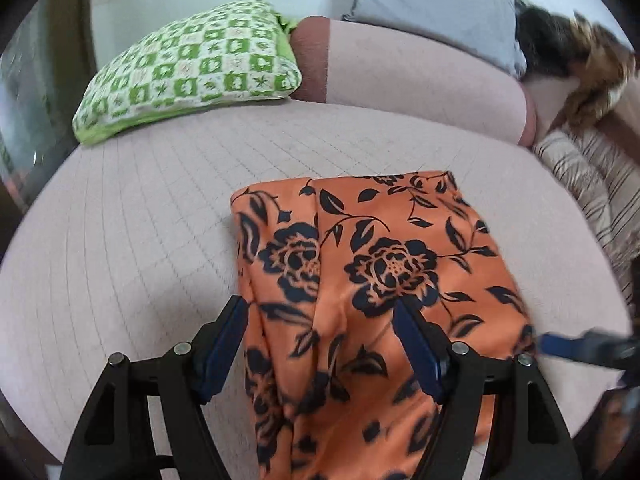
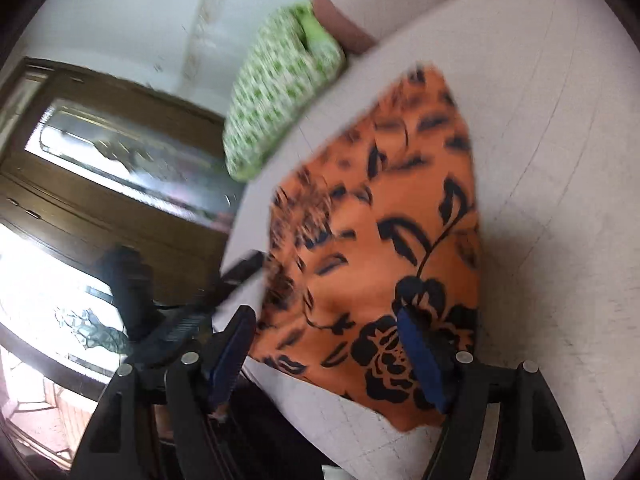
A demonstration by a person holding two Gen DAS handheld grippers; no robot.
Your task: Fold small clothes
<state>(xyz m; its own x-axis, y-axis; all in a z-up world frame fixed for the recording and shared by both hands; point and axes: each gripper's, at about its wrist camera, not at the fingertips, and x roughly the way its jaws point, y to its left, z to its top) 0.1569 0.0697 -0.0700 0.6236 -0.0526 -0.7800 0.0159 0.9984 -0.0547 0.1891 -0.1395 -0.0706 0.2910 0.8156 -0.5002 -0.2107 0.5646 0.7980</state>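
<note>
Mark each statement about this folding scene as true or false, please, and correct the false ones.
1. The orange floral garment lies on a pale quilted surface. True.
2. The left gripper is shut on the garment. False: its jaws stand open, the cloth lies between them.
3. A green checked pillow lies beyond the garment. True.
4. The right gripper is shut. False: it is open above the garment.
5. The pillow rests on the garment. False: they lie apart.

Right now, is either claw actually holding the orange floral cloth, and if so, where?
Neither. The left claw and right claw are both open above the orange floral cloth, their fingers spread wide with nothing pinched.
</note>
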